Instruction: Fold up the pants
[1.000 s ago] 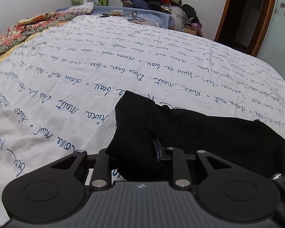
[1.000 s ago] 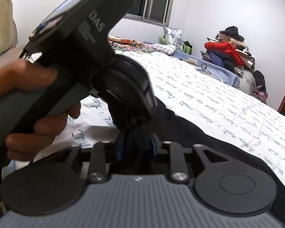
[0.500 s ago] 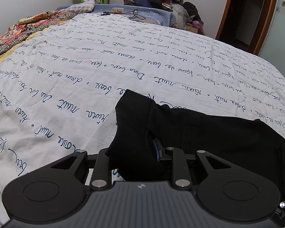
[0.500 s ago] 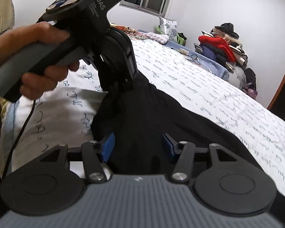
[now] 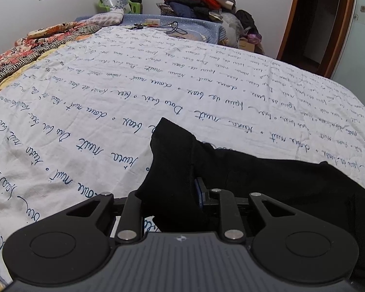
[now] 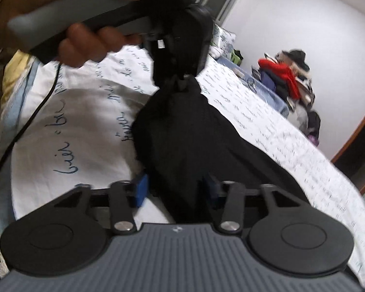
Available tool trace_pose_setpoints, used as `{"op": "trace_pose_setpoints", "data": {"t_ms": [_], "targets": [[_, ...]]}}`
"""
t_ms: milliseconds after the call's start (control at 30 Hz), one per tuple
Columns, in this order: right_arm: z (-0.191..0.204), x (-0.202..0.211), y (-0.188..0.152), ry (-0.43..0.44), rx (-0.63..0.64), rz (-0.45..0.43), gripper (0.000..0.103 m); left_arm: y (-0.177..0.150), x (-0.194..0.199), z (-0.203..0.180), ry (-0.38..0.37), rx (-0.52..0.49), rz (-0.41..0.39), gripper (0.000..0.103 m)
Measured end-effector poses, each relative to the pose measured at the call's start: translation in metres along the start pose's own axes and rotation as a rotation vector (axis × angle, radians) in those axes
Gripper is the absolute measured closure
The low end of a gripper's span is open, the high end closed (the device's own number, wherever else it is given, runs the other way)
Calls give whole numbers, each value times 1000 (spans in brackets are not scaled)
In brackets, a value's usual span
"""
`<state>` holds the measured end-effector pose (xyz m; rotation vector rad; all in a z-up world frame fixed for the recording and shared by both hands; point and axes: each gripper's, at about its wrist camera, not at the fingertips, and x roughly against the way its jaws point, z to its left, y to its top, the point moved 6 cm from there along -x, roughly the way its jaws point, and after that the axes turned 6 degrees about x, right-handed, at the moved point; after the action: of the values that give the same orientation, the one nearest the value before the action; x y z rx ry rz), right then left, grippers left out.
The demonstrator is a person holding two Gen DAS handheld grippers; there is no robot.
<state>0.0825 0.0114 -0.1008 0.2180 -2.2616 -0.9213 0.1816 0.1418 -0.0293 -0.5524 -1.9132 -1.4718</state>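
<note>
The pants (image 5: 267, 177), black and soft, lie on the bed (image 5: 158, 92) near its front edge, over a white cover with blue handwriting, and one end is bunched up and lifted a little off the cover. The left gripper (image 5: 172, 192) is closed on a thick fold of this black cloth; the fabric fills the space between its fingers and hides one of them. In the right wrist view the same gripper hangs above, in a person's hand (image 6: 90, 46), with the cloth pulled to a peak under it. The right gripper (image 6: 177, 189) has just been closing; black fabric is between its blue fingers (image 6: 140, 189), but a small gap shows beside the left one, so I judge it is not yet pressing firmly. The picture there is blurred, so this is not certain. The step in hand seems to be taking a second hold on the same end, probably the waist. To do it well, the right gripper should take all layers together, close fully before any pull, and keep level with the left one, so the edge stays straight. A pile of clothes (image 5: 197, 0) stands far behind the bed.
</note>
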Motion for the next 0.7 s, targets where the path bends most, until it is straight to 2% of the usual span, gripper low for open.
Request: {"op": "trace_pose_setpoints", "data": {"t_ms": [67,200,433,500,567,633,700], "targets": [[6,0,1,-26,44,-1,85,2,4,-1,1,7,-10,82],[6,4,1,-50,44,-23,89,6,14,-8,8,4,-41,82],[-25,21,-7,59,-242,-108,91,20,47,-40,-2,-62,-150,84],[-29,25,-13,132,-298,-118,88,21,54,-53,-22,-84,-161,86],[-41,41,-19,187,-372,-175,80,20,59,-65,-37,-109,-169,88],[-62,58,-29,207,-481,-231,79,18,62,-77,-50,-127,-170,89],[-87,69,-42,171,-578,-245,79,15,67,-89,-79,-141,-163,89]]}}
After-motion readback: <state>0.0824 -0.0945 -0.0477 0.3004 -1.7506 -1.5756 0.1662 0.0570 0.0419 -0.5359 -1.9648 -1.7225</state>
